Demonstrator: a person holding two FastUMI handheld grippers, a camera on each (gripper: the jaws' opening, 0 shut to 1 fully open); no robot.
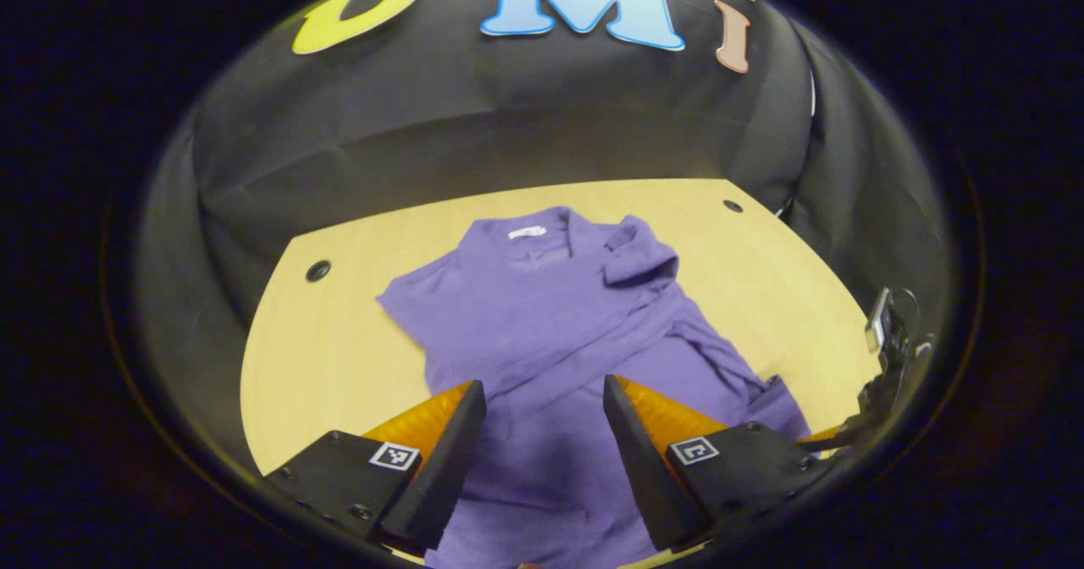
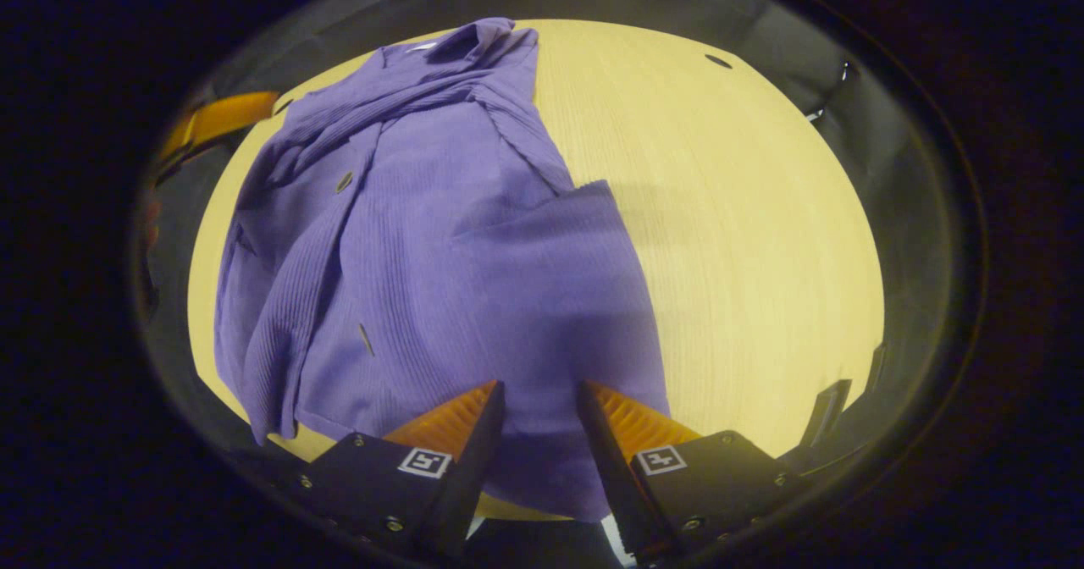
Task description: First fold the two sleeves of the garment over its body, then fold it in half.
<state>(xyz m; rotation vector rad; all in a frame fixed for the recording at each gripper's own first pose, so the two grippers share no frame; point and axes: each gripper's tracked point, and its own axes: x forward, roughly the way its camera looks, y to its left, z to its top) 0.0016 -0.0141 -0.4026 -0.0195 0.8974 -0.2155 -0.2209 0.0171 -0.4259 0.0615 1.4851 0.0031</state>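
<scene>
A purple ribbed garment lies on the wooden table, its collar and white label at the far side. One sleeve lies folded diagonally across its body. My left gripper is open just above the garment's near part, with cloth showing in the gap. At that view's right edge, the right gripper shows beside the garment. In the right gripper view the buttoned garment stretches away from me, and my right gripper hangs open over its near hem. The left gripper shows orange at the far left.
Bare table lies to the right of the garment in the right gripper view. Small dark holes mark the table's far corners. The black booth wall closes off the back and sides.
</scene>
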